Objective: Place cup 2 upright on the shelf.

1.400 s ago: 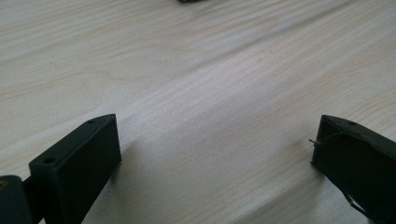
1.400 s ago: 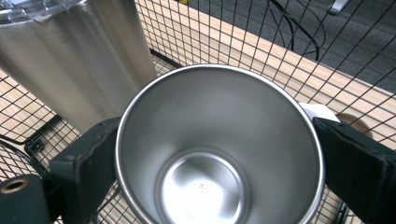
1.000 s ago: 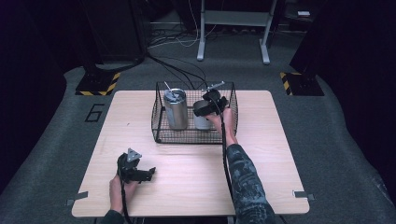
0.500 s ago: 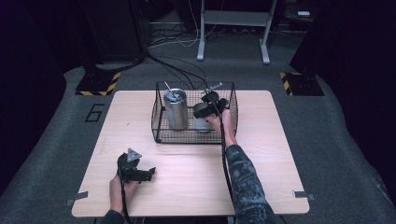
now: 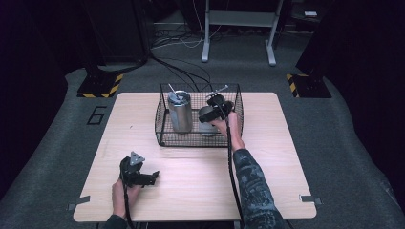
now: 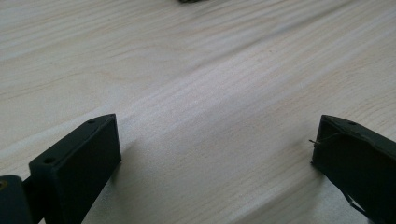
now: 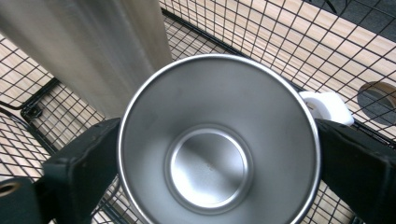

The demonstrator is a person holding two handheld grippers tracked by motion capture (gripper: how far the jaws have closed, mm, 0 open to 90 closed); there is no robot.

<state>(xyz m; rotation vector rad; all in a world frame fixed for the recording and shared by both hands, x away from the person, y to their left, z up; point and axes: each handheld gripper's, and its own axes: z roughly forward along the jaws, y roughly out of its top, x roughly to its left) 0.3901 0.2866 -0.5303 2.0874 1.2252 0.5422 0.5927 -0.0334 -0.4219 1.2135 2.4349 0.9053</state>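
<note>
Steel cup (image 7: 219, 140) sits lower in the wire basket (image 5: 165, 129) than a moment ago — my right claw (image 5: 216, 109) clamped across it, nearly placed — left claw (image 5: 138, 174) idle, jaws apart.

The left tongs (image 5: 154, 177) are showing black, blocky jaws with small screw holes and a grey three-cornered plate on top. The right tongs (image 5: 216, 110) are trailing a black cable along a patterned grey sleeve (image 5: 253, 183).

Steel cup (image 7: 219, 144), upright, empty, inside wire basket (image 7: 261, 42)
</note>
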